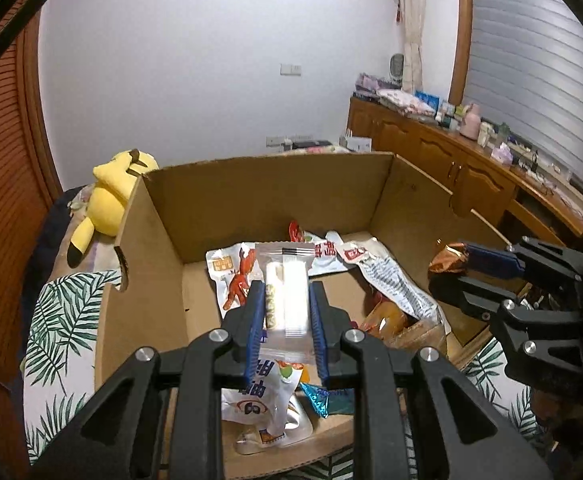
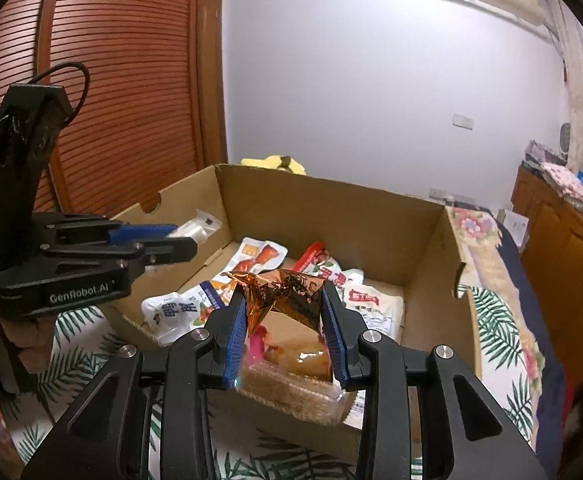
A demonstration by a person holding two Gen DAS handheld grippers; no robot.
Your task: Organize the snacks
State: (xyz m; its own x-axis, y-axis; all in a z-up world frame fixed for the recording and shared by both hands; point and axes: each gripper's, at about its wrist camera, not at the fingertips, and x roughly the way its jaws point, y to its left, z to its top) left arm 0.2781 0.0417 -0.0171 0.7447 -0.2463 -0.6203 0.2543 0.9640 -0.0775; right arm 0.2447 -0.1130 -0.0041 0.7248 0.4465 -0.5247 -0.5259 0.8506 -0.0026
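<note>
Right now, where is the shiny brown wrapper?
The shiny brown wrapper is pinched between the right gripper fingers, above the cardboard box, over its right-hand snacks.

You can read "GenRobot.AI" in white on the black body of the left claw (image 2: 171,240). The snack packets (image 2: 361,300) in the cardboard box (image 2: 331,216) carry Chinese print too blurred to read.

Clear-wrapped white snack (image 1: 286,292) and crinkled bronze foil packet (image 2: 281,296) above snack-strewn cardboard box (image 1: 267,200).
</note>
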